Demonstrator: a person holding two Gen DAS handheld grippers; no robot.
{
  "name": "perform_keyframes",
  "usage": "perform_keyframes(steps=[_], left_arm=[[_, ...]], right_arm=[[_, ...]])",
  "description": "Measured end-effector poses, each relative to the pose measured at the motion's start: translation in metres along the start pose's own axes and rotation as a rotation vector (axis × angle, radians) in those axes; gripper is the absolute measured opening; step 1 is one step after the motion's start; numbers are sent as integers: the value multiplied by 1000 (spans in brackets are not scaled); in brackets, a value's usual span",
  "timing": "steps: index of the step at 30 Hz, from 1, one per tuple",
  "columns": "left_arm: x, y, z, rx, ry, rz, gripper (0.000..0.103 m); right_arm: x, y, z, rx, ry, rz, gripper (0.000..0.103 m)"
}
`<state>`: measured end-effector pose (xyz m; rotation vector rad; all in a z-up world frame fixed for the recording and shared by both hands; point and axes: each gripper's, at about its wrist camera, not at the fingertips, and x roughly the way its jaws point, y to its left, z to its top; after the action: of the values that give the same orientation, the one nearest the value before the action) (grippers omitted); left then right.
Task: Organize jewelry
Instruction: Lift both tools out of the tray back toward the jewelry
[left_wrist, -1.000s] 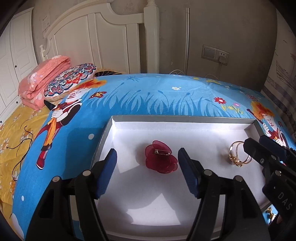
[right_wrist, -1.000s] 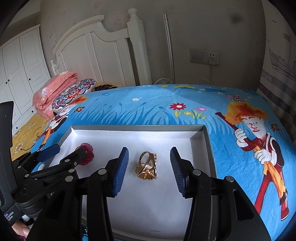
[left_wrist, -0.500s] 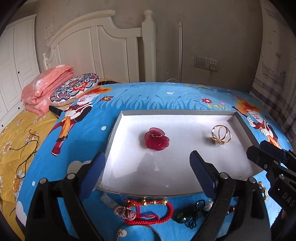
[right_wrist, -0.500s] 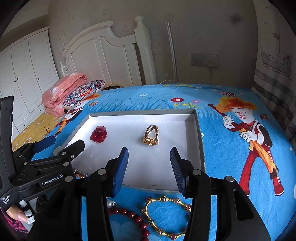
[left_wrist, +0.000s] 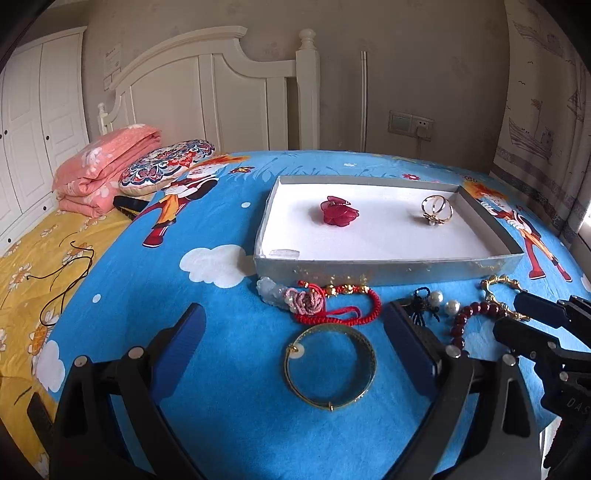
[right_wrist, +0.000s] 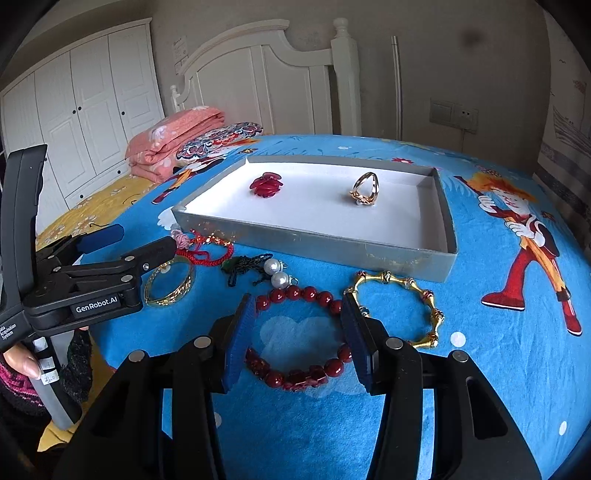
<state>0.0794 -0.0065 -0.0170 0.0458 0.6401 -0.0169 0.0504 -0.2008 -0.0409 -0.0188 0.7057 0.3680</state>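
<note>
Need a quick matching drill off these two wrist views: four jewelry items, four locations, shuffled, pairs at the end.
Items:
1. red flower clip
2. gold ring
3. thin gold bangle
4. dark red bead bracelet

Places:
A. on the bedspread, in front of the left gripper
B. in the tray, right part
C. on the bedspread, in front of the right gripper
D. in the tray, left part

Pairs: 1-D, 2-B, 3-A, 4-C

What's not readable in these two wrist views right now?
- Red bead bracelet: left wrist view shows only part, the left gripper's finger covers the rest.
- Thin gold bangle: right wrist view, partly behind the left gripper.
- Dark tassel piece: too small and tangled to identify in either view.
- Ring stone detail: too small.
</note>
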Motion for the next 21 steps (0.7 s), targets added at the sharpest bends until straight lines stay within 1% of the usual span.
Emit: perform_keyframes(steps=[6, 10, 15, 18, 21], left_arm=[[-15, -2, -32, 42, -14, 10, 94], [-14, 1, -43, 35, 1, -2, 94], [-5, 2, -46, 16, 25, -12, 94], [2, -1, -43, 22, 39, -16, 94], [9, -2, -38, 18, 41, -15, 94]], right_arm=[[5, 17, -16, -74, 33, 15, 47], [6, 26, -21, -122, 31, 10, 48], [2, 35, -30, -181, 22, 10, 48], [-3, 33, -32, -183, 31, 28, 42], [-8, 30, -34, -176, 35, 53, 41]])
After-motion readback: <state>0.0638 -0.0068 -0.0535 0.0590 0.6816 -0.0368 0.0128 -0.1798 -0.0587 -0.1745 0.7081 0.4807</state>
